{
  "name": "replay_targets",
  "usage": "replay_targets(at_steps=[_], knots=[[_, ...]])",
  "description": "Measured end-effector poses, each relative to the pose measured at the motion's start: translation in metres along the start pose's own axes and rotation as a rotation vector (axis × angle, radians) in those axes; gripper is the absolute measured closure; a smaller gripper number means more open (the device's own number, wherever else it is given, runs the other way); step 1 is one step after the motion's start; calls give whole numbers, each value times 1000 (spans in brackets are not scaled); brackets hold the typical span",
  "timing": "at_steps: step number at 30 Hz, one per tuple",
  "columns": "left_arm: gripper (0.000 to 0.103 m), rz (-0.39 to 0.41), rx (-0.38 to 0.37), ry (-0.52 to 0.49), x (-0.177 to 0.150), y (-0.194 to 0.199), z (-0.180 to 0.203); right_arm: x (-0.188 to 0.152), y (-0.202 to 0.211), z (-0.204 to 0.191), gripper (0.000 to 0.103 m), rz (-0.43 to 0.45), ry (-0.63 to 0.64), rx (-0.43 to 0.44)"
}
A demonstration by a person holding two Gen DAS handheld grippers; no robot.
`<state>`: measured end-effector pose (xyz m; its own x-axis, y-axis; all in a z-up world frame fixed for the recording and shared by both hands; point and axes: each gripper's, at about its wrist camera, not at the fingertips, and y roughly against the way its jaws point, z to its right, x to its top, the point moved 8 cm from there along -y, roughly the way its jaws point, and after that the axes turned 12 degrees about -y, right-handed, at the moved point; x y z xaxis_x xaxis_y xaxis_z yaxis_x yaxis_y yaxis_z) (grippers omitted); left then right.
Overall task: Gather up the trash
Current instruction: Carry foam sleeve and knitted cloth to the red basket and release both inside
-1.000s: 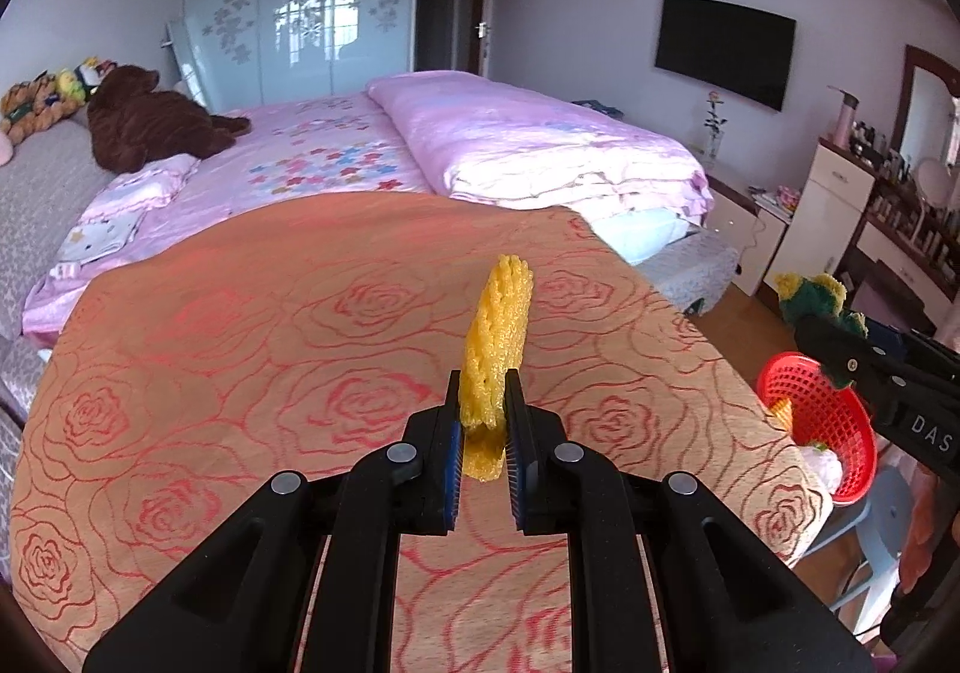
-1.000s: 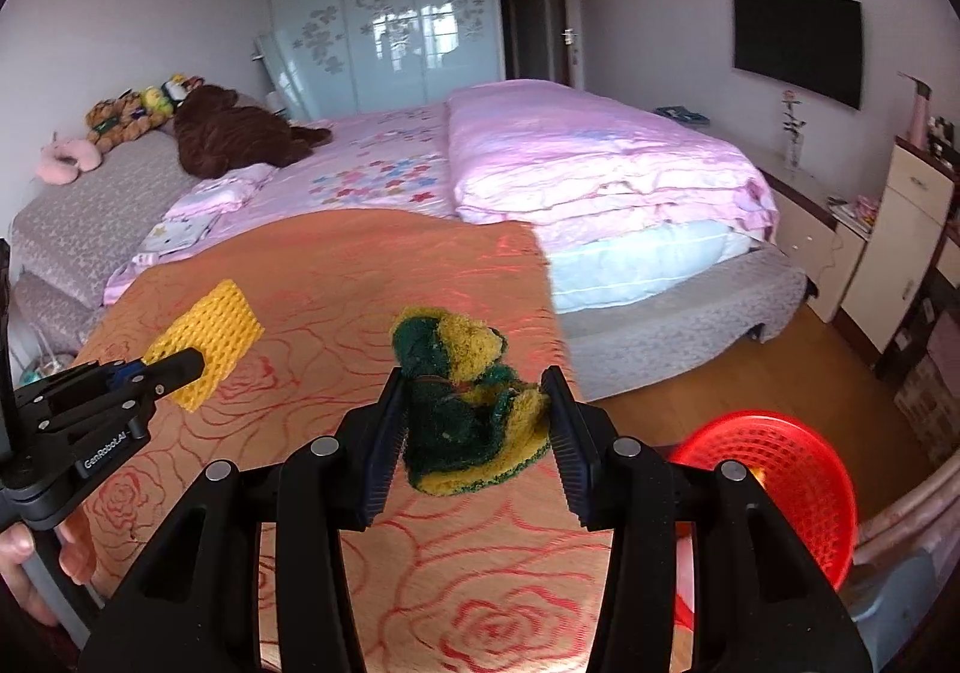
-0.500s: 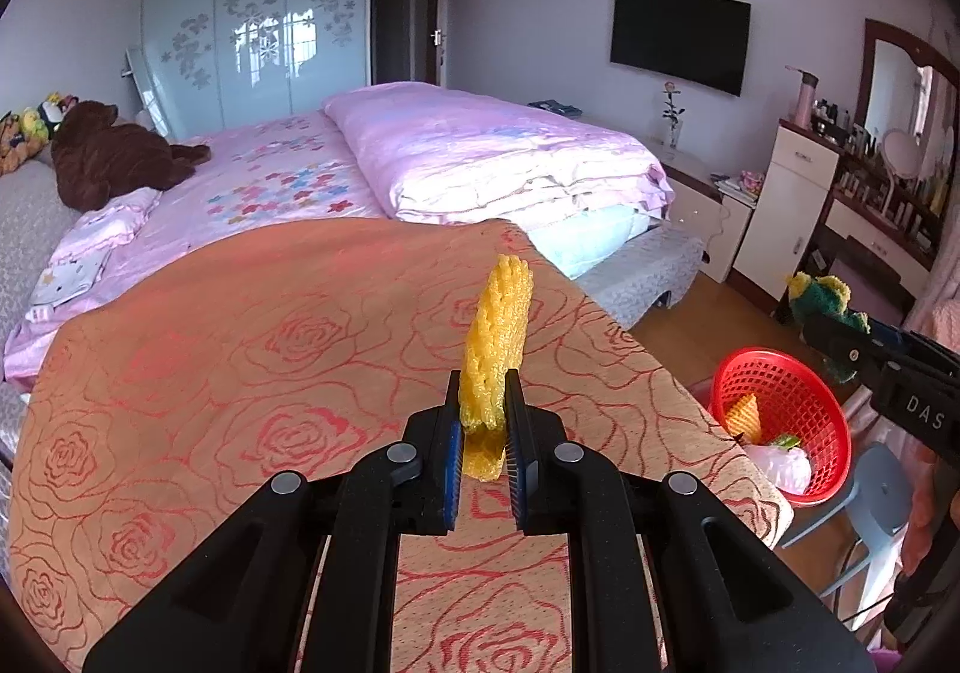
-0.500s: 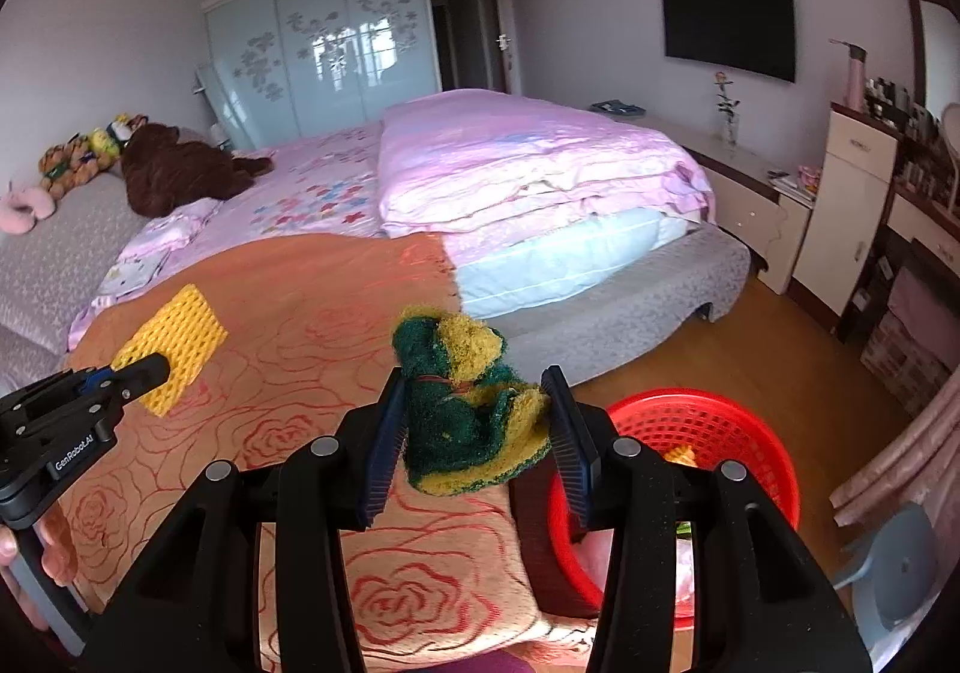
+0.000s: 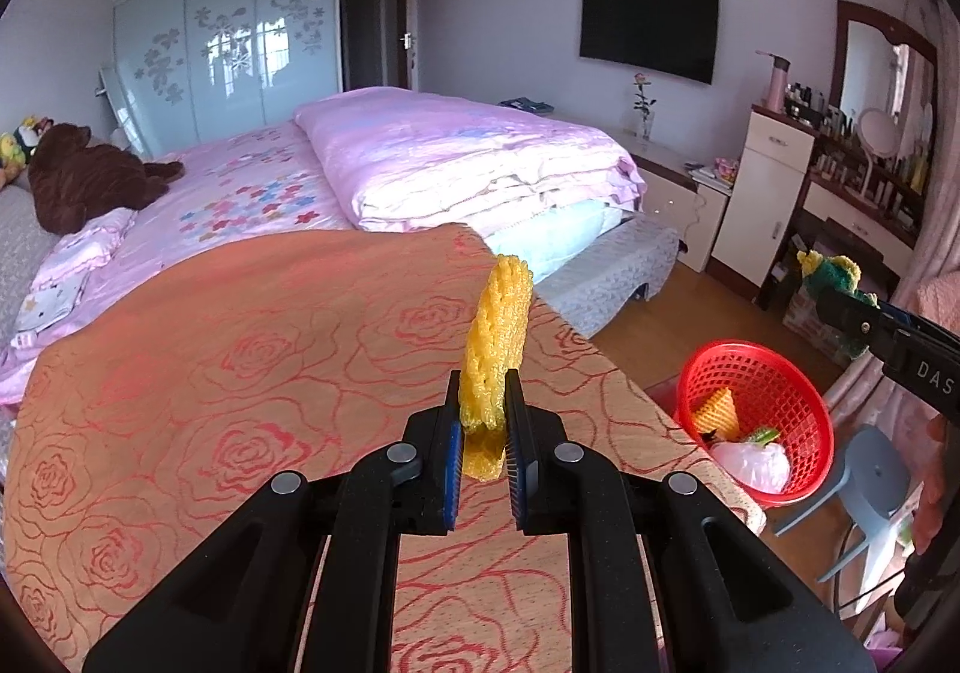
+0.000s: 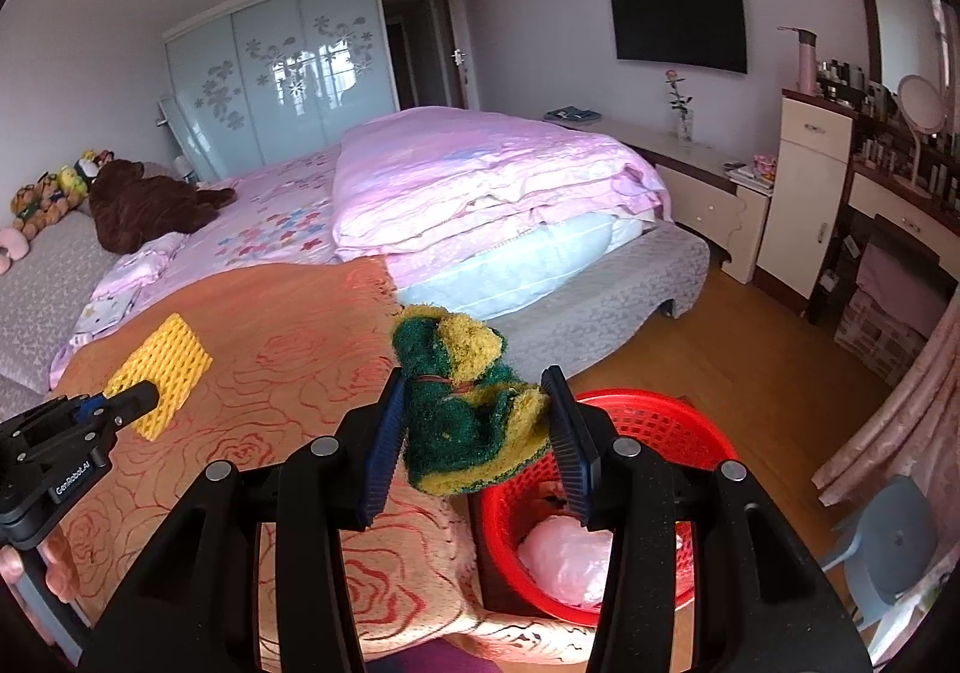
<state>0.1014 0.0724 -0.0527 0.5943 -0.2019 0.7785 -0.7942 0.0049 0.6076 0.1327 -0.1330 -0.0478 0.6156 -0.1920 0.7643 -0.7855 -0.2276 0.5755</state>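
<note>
My left gripper [image 5: 483, 403] is shut on a yellow foam net [image 5: 495, 337], which stands up edge-on above the orange rose-patterned blanket [image 5: 240, 373]. In the right wrist view the same yellow foam net [image 6: 162, 373] and left gripper [image 6: 135, 400] sit at the left. My right gripper [image 6: 477, 403] is shut on a green and yellow scrubbing pad [image 6: 468, 415], held just above the near rim of the red mesh basket [image 6: 654, 427]. The red mesh basket [image 5: 762, 403] holds an orange net piece, a pink bag and green scraps. The pad [image 5: 831, 274] shows at far right.
A bed with pink bedding [image 6: 480, 175] and a brown plush bear [image 6: 144, 205] lies behind the blanket. A grey plastic stool [image 6: 888, 541] stands right of the basket. A dresser with a mirror [image 6: 888, 193] lines the right wall, with wooden floor [image 6: 720, 349] between it and the bed.
Both grippers swung to the right with their loads still gripped. The red basket came further into both views, and the scrubbing pad now hangs over its near rim.
</note>
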Motion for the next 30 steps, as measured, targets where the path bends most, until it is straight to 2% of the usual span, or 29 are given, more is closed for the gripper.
replay_targets(at_steps=[20,30], knots=[[91,22,-62,-104,32,-15,63,-1,1,55,59,9,-88,-78],[91,4,-110,-134,38,-32,91,0,-4,78,59,5,-129,-111]])
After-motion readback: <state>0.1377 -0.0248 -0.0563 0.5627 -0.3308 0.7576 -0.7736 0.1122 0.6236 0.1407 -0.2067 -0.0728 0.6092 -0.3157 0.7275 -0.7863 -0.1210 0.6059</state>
